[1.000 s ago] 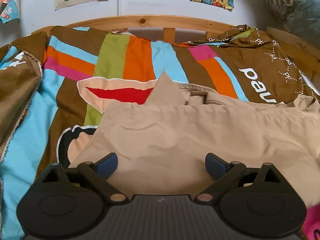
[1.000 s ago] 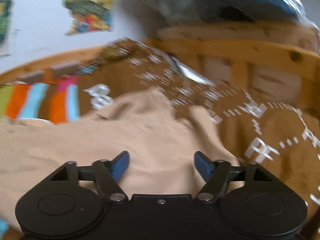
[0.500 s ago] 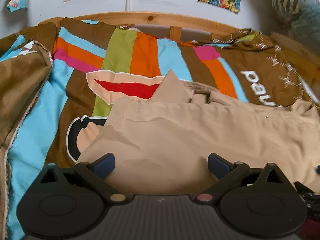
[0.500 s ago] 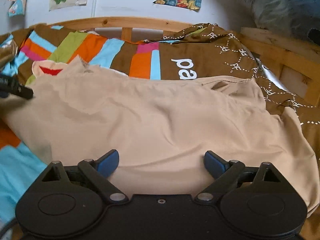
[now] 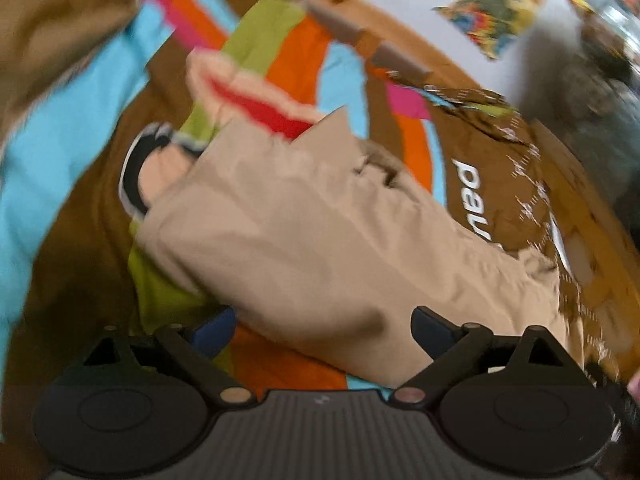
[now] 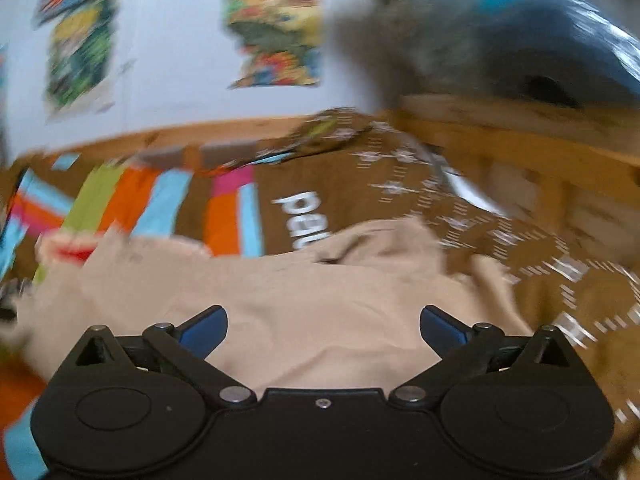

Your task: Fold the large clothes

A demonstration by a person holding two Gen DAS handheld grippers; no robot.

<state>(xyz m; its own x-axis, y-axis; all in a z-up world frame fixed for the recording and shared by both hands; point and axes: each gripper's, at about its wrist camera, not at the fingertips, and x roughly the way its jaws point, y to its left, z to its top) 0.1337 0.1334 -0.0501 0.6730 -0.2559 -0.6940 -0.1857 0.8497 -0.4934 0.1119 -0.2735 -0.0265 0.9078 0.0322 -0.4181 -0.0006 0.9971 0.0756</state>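
Note:
A large beige garment (image 5: 304, 236) lies folded in a long band across the striped bedspread (image 5: 76, 148). In the left wrist view, which is tilted and blurred, my left gripper (image 5: 322, 326) hangs over the garment's near edge, jaws wide apart and empty. The same beige garment (image 6: 304, 300) fills the lower middle of the right wrist view. My right gripper (image 6: 323, 326) is above it, its jaws still opening, with cloth beneath them but nothing pinched between the blue pads.
The brown, multicoloured bedspread (image 6: 168, 204) covers the bed. A wooden bed frame (image 6: 500, 128) runs along the back and right side. Posters (image 6: 276, 28) hang on the white wall, and a dark bundle (image 6: 520, 32) sits at the upper right.
The left view has rolled, so the bed now looks slanted and the garment's near edge shows. The right view has swung right and lifted. Both gripper jaws stay apart.

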